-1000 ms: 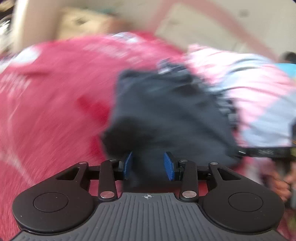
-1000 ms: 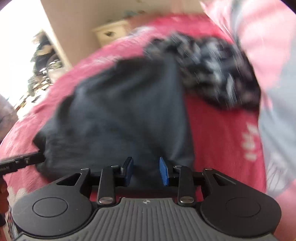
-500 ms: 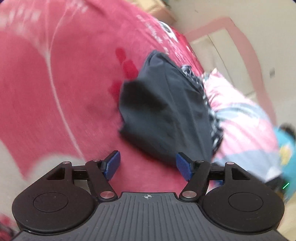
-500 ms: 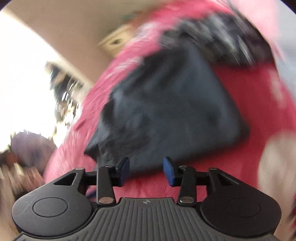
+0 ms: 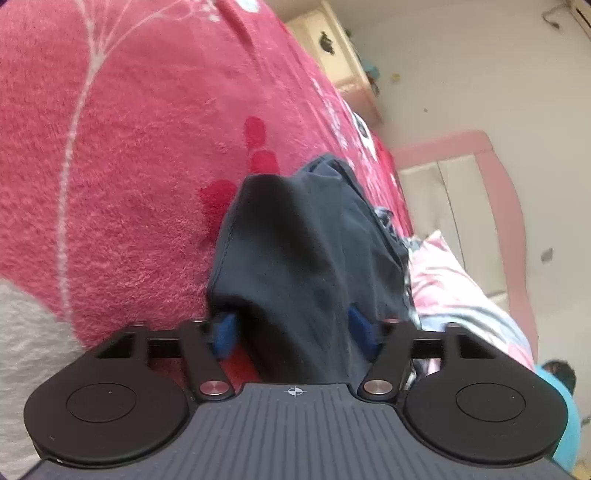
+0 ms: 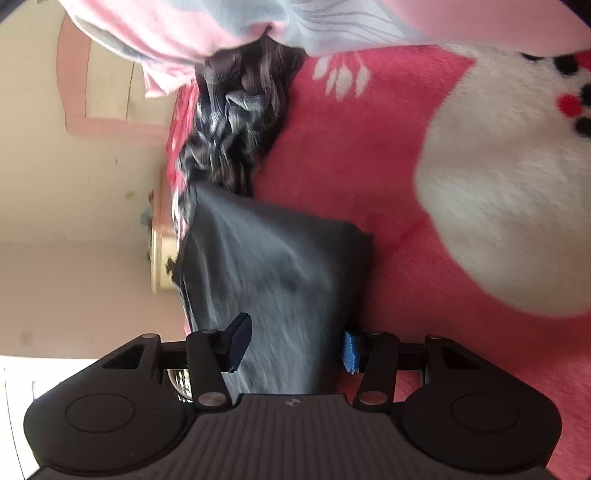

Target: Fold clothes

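Observation:
A folded dark navy garment (image 5: 306, 251) lies on the red blanket (image 5: 129, 166). Its near end runs in between the blue pads of my left gripper (image 5: 294, 330), whose jaws are closing around the cloth without clearly pinching it. In the right wrist view the same garment (image 6: 273, 273) fills the gap of my right gripper (image 6: 294, 345). Those jaws are opening, with one pad (image 6: 349, 350) at the cloth's edge and the other over the fabric. Both grippers are rolled far to the side.
A crumpled black-and-white patterned garment (image 6: 232, 122) lies just beyond the navy one. A pink and pale blue cloth (image 6: 221, 29) is heaped behind it. A cream nightstand (image 5: 332, 55) and a pink padded headboard (image 5: 498, 184) stand past the bed. The blanket (image 6: 351, 166) carries large white patches.
Both grippers have rolled sideways and dropped toward the bed. Half a second ago the navy garment lay just beyond both pairs of pads; now its near edge sits between them.

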`<state>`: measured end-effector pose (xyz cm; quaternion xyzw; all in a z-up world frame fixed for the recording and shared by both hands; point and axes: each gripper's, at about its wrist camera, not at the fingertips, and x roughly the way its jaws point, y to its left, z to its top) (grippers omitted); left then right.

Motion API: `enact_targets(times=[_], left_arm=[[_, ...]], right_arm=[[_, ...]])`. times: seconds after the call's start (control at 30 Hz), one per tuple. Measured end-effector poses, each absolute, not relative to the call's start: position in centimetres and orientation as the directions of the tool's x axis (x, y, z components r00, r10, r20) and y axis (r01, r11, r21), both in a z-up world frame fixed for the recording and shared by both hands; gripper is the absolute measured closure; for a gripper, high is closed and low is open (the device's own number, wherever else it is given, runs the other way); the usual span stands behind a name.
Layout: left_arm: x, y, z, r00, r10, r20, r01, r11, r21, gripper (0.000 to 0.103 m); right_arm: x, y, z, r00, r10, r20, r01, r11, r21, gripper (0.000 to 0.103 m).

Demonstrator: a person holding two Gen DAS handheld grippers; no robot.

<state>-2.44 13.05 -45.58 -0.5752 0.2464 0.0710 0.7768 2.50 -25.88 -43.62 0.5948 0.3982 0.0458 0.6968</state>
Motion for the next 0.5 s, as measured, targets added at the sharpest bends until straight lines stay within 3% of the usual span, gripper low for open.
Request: enact_targets(times=[0.1,0.13,0.17,0.2,0.5], left_arm=[[-2.0,13.3,-46.4,0.87,-0.158,-0.466,-0.419,0.26,-0.87,0.077],[-1.9,13.5,-46.6,0.871,-0.158,-0.465,-0.423,0.241,-0.874,0.089],[-1.9,13.7,-46.7,0.871,-0.156,-0.467,-0.428,0.226,-0.875,0.095],[-1.8,13.8,-46.8,0.87,-0.155,-0.468,-0.434,0.211,-0.876,0.097],[-5.9,15.1,-43.6,0.879,-0.151,-0.452,-0.423,0.192,-0.886,0.1]], right_arm=[[3.4,-25.6,-43.5,0.704,0.51,-0.495,0.405,0.285,0.869,0.053],[3.6,-25.6,-43.4,0.712,0.5,-0.494,0.401,0.288,0.87,0.056],[3.9,-25.5,-43.3,0.718,0.491,-0.494,0.398,0.293,0.869,0.072],[4.0,-25.5,-43.3,0.719,0.484,-0.5,0.401,0.299,0.866,0.09],[-1.2,-25.9,-40.8,0.671,0.517,-0.531,0.405,0.344,0.847,0.094]])
